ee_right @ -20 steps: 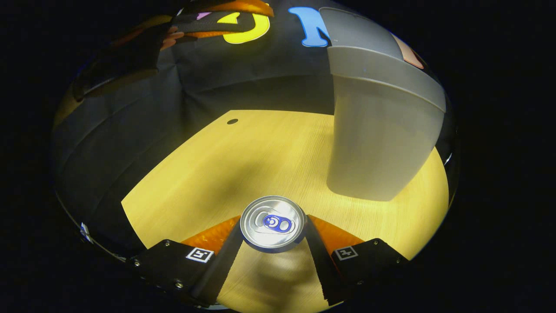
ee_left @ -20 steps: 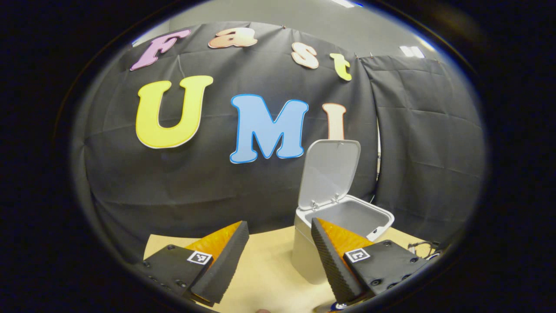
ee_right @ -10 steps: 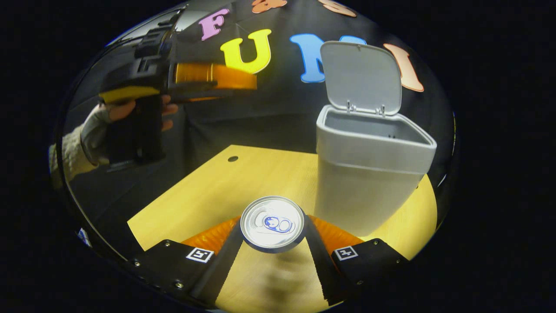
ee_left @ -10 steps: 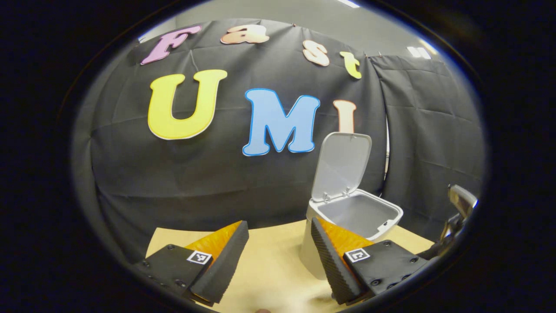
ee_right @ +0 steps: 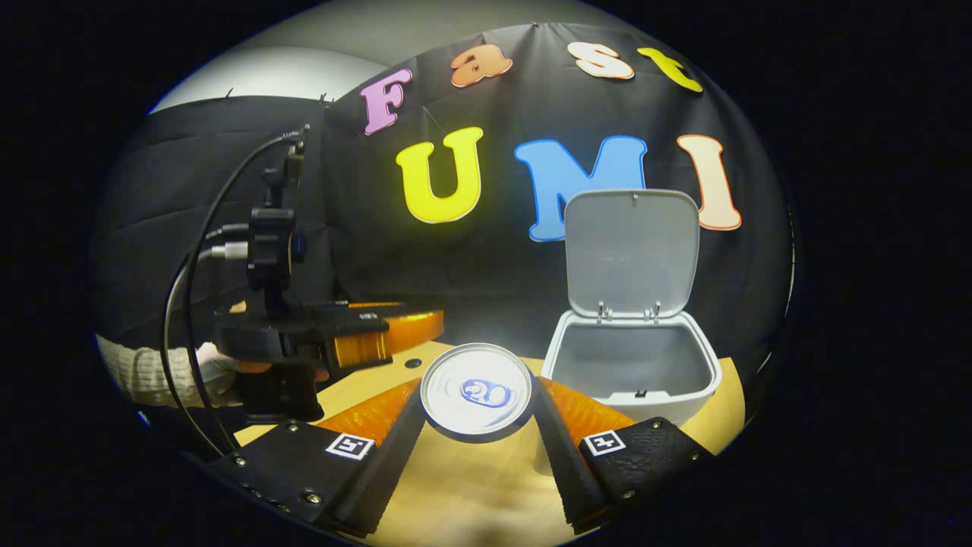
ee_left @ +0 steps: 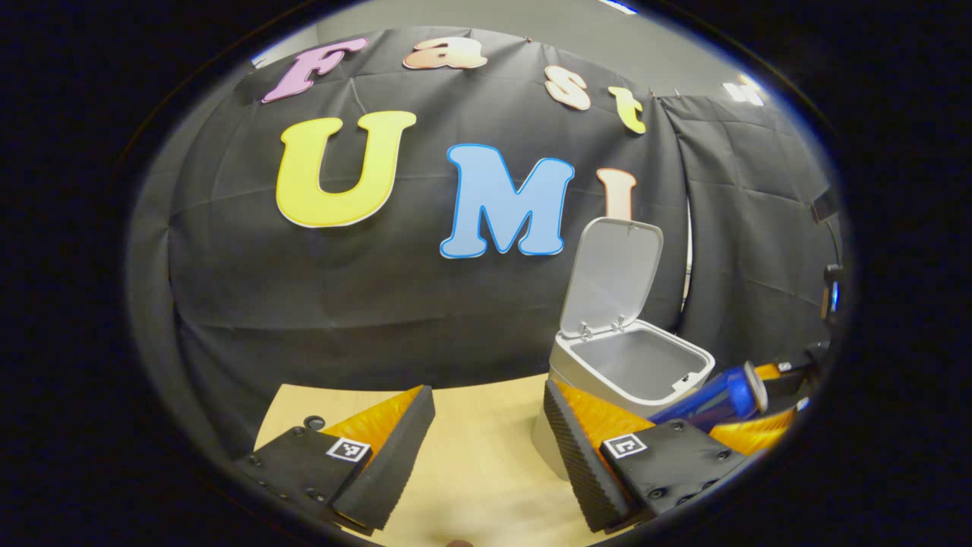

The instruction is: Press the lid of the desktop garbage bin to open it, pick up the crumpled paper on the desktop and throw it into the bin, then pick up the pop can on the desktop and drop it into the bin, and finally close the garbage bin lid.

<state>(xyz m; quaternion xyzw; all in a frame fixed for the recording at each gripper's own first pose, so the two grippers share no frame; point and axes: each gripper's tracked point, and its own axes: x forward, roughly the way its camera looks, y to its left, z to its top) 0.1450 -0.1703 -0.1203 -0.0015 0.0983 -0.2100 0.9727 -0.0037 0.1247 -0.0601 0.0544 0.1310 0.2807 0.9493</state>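
Right gripper [ee_right: 477, 441]: jaws grasped pop can [ee_right: 477, 389], raised near open bin [ee_right: 630, 372] for dropping.
Left gripper [ee_left: 486, 456]: jaws released, empty.

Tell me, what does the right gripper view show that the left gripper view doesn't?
Right gripper view: the pop can end-on, silver top between its fingers, plus the left gripper from the side, with a hand, a knit sleeve and cables. Left gripper view: that gripper's own open fingers and the can's blue side. Both: the bin, lid up, on the wooden table.
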